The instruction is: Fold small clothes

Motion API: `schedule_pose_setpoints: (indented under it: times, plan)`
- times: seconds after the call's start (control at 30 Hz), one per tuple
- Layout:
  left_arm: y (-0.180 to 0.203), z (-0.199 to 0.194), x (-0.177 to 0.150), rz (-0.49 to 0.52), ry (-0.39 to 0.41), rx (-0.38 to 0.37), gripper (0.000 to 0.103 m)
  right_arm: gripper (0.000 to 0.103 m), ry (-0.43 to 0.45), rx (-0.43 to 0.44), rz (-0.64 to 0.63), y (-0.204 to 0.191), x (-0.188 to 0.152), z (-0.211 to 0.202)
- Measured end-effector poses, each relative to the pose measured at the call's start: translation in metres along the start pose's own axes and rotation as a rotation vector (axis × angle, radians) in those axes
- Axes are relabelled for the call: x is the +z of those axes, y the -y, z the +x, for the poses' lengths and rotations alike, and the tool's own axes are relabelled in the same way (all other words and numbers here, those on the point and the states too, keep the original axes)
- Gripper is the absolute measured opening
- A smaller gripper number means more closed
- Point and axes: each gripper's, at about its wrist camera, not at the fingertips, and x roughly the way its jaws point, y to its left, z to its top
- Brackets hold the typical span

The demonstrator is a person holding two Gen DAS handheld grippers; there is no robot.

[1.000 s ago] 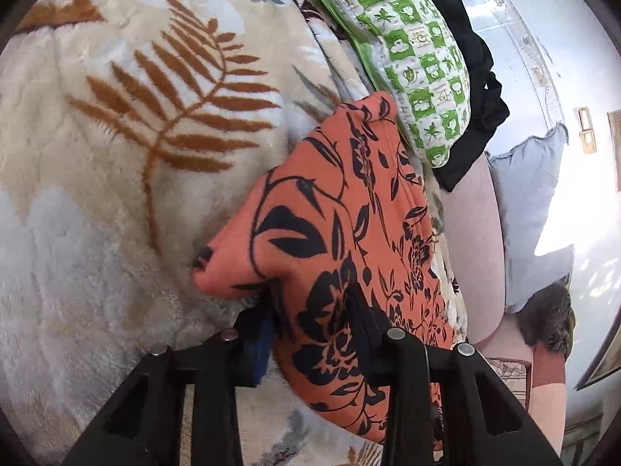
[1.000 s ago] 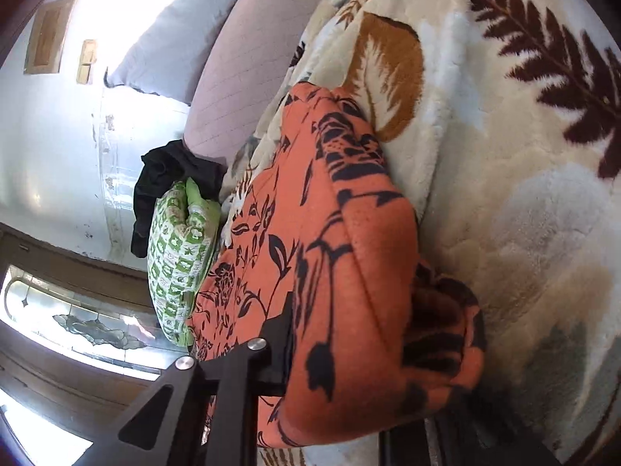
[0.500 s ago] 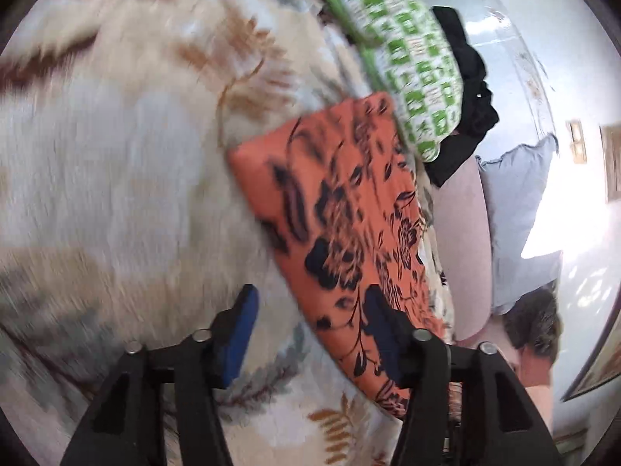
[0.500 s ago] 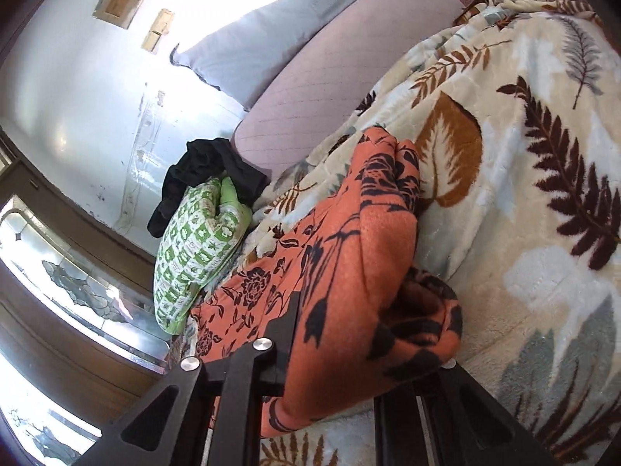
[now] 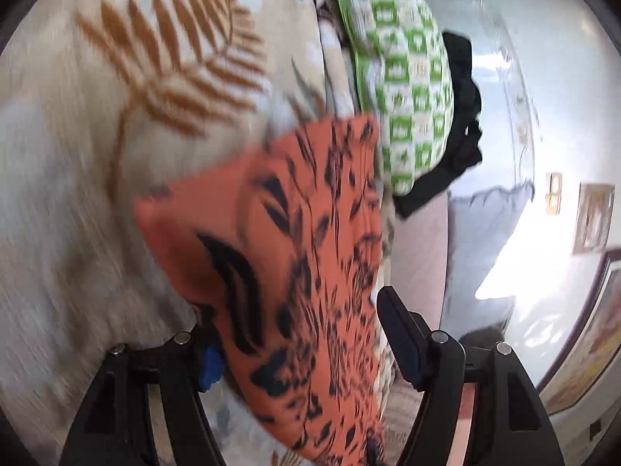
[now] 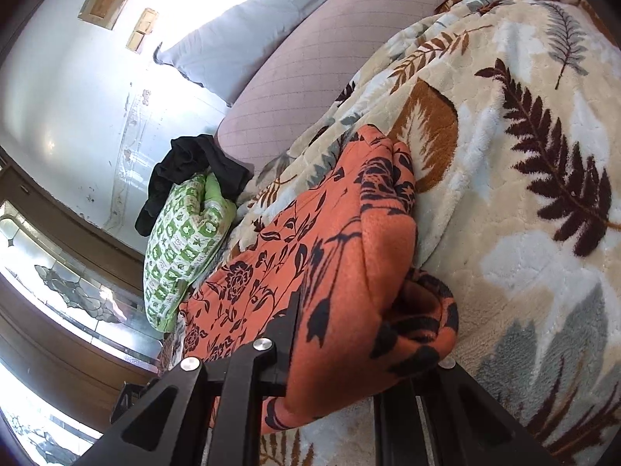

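An orange garment with a black floral print [image 5: 295, 252] lies folded on a leaf-patterned fleece blanket [image 5: 77, 155]. My left gripper [image 5: 299, 322] straddles its near end and its jaws are opening. The right finger [image 5: 396, 334] stands clear of the cloth, and the left finger is partly hidden under the cloth's edge. In the right wrist view the orange garment [image 6: 330, 272] bunches over my right gripper [image 6: 361, 341], which is shut on a thick fold. Its right finger is hidden by the cloth.
A green-and-white patterned pillow [image 6: 182, 240] and a black garment [image 6: 194, 163] sit at the blanket's [image 6: 524, 233] far edge. A grey pillow [image 6: 233, 39] leans on the wall above a pink quilted surface [image 6: 310, 77]. A dark wooden window frame lies beyond.
My left gripper let go of the orange garment and its jaws spread wide; it swung aside and came back over the cloth. The right gripper kept its hold and rose slightly.
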Motion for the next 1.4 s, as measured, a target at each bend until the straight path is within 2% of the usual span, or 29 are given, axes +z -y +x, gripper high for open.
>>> schedule_pose_setpoints:
  times: [0.07,0.1,0.13,0.17,0.33,0.43,0.57,0.63,0.67,0.73,0.8,0.83,0.9,0.97,1.0,1.03,1.1,1.13,1.23,1.33,1.4]
  plan:
    - [0.001,0.001,0.004,0.017,0.011,-0.007,0.07,0.015,-0.005,-0.004,0.002,0.001,0.0,0.002]
    - [0.002,0.002,0.002,0.039,0.017,0.002,0.065,0.015,-0.009,-0.011,-0.001,0.001,0.0,0.003]
    - [0.006,0.001,0.0,0.079,0.02,0.028,0.041,0.015,-0.015,-0.018,-0.003,0.001,-0.001,0.004]
    - [0.007,0.002,0.0,0.109,0.02,0.058,0.023,0.015,-0.025,-0.022,-0.005,0.002,-0.001,0.005]
    - [0.012,0.005,-0.005,0.146,0.046,0.082,0.02,0.015,-0.076,-0.021,-0.005,0.009,-0.005,0.006]
    - [0.019,0.001,-0.005,0.166,0.038,0.031,0.018,0.015,-0.029,-0.019,-0.024,0.008,-0.009,0.0]
    - [0.039,-0.022,-0.015,0.262,0.032,0.006,0.017,0.015,0.068,-0.099,-0.152,-0.023,-0.014,-0.028]
    - [0.042,-0.029,-0.02,0.296,0.022,0.038,0.018,0.015,0.084,-0.138,-0.193,-0.031,-0.019,-0.041]
    - [0.038,-0.03,-0.023,0.305,0.005,0.067,0.018,0.015,0.064,-0.153,-0.197,-0.03,-0.02,-0.042]
    - [0.022,-0.025,-0.021,0.255,-0.051,0.128,0.021,0.016,-0.052,-0.201,-0.14,-0.013,-0.025,-0.037]
    - [0.001,-0.018,-0.012,0.161,-0.1,0.143,0.027,0.017,-0.158,-0.193,0.02,0.013,-0.029,-0.04]
    - [-0.01,-0.015,-0.005,0.106,-0.115,0.146,0.035,0.017,-0.179,-0.19,0.093,0.022,-0.029,-0.045]
    - [-0.021,-0.016,0.002,0.035,-0.106,0.088,0.036,0.019,-0.178,-0.2,0.207,0.03,-0.032,-0.067]
    - [-0.019,-0.015,0.007,0.039,-0.098,0.066,0.037,0.019,-0.141,-0.249,0.17,0.016,-0.033,-0.086]
    - [-0.016,-0.014,0.006,0.061,-0.088,0.072,0.037,0.022,-0.114,-0.287,0.101,0.0,-0.034,-0.091]
    - [-0.012,-0.013,0.004,0.084,-0.079,0.078,0.036,0.022,-0.095,-0.289,0.021,-0.02,-0.035,-0.09]
    - [-0.003,-0.011,-0.001,0.14,-0.066,0.085,0.033,0.021,-0.102,-0.219,-0.11,-0.06,-0.039,-0.072]
    - [0.003,-0.011,-0.001,0.17,-0.055,0.09,0.025,0.021,-0.103,-0.2,-0.162,-0.077,-0.042,-0.061]
    - [0.018,-0.008,-0.001,0.243,-0.034,0.098,0.023,0.019,-0.166,-0.169,-0.306,-0.124,-0.055,-0.004]
    - [0.026,-0.006,-0.002,0.299,-0.02,0.113,0.023,0.018,-0.224,-0.168,-0.314,-0.136,-0.066,0.05]
    - [0.029,-0.005,-0.002,0.318,-0.016,0.115,0.022,0.018,-0.25,-0.219,-0.366,-0.133,-0.078,0.082]
